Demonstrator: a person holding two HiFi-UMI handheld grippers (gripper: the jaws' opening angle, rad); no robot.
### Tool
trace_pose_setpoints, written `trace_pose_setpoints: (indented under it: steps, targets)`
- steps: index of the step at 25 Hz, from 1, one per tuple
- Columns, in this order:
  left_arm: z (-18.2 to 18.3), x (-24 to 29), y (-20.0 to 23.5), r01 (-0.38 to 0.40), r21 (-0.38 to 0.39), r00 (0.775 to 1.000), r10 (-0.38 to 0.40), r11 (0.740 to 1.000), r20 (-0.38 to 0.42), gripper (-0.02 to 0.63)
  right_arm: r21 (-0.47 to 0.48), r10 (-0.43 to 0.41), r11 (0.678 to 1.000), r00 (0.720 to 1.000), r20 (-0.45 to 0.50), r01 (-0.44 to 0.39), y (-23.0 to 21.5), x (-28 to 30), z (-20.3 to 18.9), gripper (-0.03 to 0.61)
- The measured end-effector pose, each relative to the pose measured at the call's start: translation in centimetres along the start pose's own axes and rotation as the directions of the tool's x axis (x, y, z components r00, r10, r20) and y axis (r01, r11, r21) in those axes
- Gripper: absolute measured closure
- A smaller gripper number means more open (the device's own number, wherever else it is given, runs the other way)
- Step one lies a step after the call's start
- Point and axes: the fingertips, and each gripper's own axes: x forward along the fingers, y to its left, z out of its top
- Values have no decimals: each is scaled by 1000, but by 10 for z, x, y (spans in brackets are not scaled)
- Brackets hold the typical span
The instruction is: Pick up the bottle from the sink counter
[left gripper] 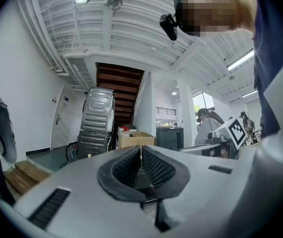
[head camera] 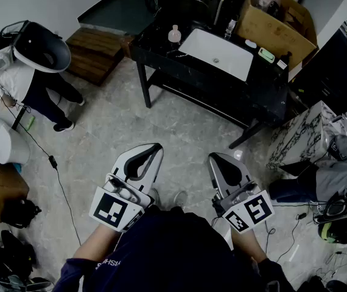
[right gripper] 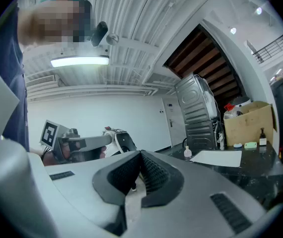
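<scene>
The small clear bottle (head camera: 174,34) with a pale cap stands on the left end of the black sink counter (head camera: 161,50), beside the white basin (head camera: 216,53). The right gripper view shows the same bottle (right gripper: 187,153) far ahead next to the basin (right gripper: 216,158). Both grippers are held low over the floor, well short of the counter. My left gripper (head camera: 155,146) is shut with nothing in it, its ribbed pads meeting (left gripper: 141,148). My right gripper (head camera: 213,157) is also shut and empty (right gripper: 140,153). The left gripper (right gripper: 82,143) also shows in the right gripper view.
A cardboard box (head camera: 277,23) sits at the counter's far right end. A wooden platform (head camera: 97,53) lies left of the counter. A person (head camera: 33,72) stands at the left, a marble block (head camera: 301,132) and another person (head camera: 338,169) at the right. Cables trail over the floor.
</scene>
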Motion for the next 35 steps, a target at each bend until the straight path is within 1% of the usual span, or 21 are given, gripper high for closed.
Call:
trace_pose_setpoints:
  steps: [10, 19, 21, 27, 35]
  targets:
    - [-1, 9, -17, -13, 4, 1000, 13, 1000, -3, 598, -9, 11, 1000, 1000, 4, -11, -12, -13, 1, 552]
    - [-10, 22, -35, -45, -7, 999, 45, 999, 5, 598, 16, 32, 999, 999, -9, -32, -36, -28, -7, 552]
    - [-14, 25, -36, -54, -6, 999, 54, 999, -8, 598, 25, 35, 999, 999, -15, -34, -41, -29, -9, 552]
    - [-22, 33, -27, -79, -13, 997, 78, 997, -27, 598, 33, 57, 998, 998, -31, -56, -50, -20, -14, 552]
    - [-28, 52, 2, -86, -18, 996, 85, 996, -37, 598, 40, 80, 996, 995, -52, -78, -63, 13, -20, 552]
